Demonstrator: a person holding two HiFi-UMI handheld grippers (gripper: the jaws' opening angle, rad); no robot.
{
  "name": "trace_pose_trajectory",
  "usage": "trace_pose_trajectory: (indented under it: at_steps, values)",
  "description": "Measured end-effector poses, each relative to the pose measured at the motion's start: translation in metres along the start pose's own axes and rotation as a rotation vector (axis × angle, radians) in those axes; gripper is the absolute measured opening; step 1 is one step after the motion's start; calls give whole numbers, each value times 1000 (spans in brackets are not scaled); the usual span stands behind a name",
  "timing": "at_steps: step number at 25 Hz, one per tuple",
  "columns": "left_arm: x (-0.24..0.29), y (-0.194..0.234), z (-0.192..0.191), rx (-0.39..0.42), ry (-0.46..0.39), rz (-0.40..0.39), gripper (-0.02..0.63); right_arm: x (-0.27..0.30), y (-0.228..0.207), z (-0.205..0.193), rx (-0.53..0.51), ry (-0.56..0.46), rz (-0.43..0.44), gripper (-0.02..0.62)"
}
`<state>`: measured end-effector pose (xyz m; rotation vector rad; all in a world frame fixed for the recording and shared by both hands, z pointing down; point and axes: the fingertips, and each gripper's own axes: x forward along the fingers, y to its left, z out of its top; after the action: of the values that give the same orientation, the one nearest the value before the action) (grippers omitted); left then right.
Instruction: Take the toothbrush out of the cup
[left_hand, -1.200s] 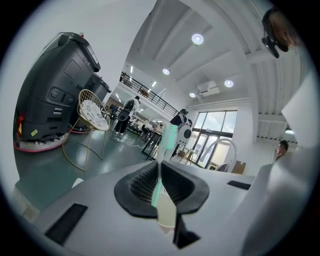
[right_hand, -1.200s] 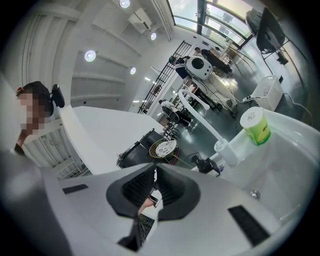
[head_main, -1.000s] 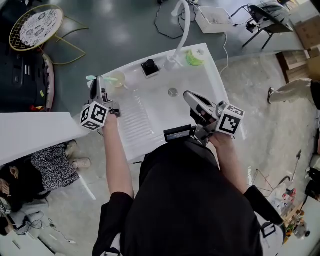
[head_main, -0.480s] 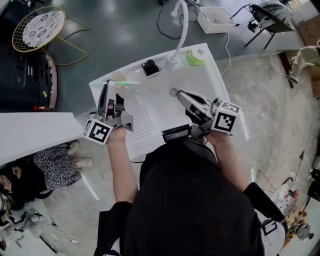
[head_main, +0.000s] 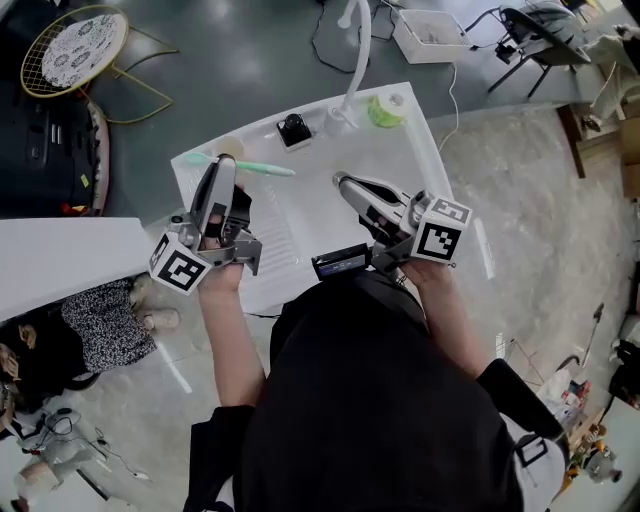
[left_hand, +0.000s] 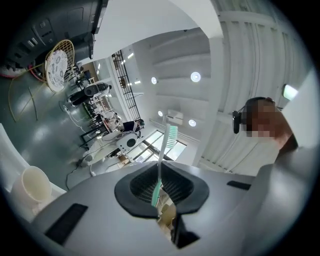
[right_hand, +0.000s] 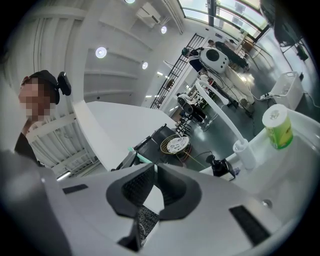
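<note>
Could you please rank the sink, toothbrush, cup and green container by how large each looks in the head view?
1. sink
2. toothbrush, judged by its length
3. cup and green container: these look about alike, so I leave them unranked.

Left gripper (head_main: 224, 168) gripped a mint toothbrush (head_main: 262, 168) crosswise at its tips, the brush lying along 3 to 9 o'clock above the sink (head_main: 410, 150). Cup (head_main: 231, 147) stood just at 12 o'clock of those tips, on the sink's 10 o'clock corner. Right gripper (head_main: 341, 181), jaws together, pointed toward 10 o'clock over the basin. Faucet (head_main: 352, 70) rose at the 12 o'clock edge, with a green roll (head_main: 381, 113) at its base's 3 o'clock and a black box (head_main: 293, 129) at 9 o'clock.
</note>
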<state>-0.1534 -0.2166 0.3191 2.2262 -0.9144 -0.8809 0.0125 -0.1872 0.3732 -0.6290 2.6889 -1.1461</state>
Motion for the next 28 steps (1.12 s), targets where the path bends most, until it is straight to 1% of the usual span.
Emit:
trace_pose_trajectory:
  at_steps: [4, 7, 10, 16, 19, 23, 28]
  values:
    - [9, -18, -7, 30, 67, -51, 28, -2, 1, 2, -18, -3, 9, 8]
    - [14, -31, -10, 18, 96, -103, 28, -2, 4, 3, -34, -10, 20, 9]
    - [18, -41, -13, 26, 123, -147, 28, -4, 7, 6, -49, -19, 34, 9]
    - [25, -57, -24, 38, 203, -211, 28, -5, 19, 13, -92, -26, 88, 92]
    - [27, -64, -34, 26, 246, -248, 28, -6, 25, 11, -115, -14, 117, 117]
    - [28, -77, -41, -4, 280, -309, 28, -6, 38, 7, -152, 12, 173, 123]
    - [30, -86, -50, -32, 321, -365, 28, -2, 53, 1, -181, 45, 247, 123]
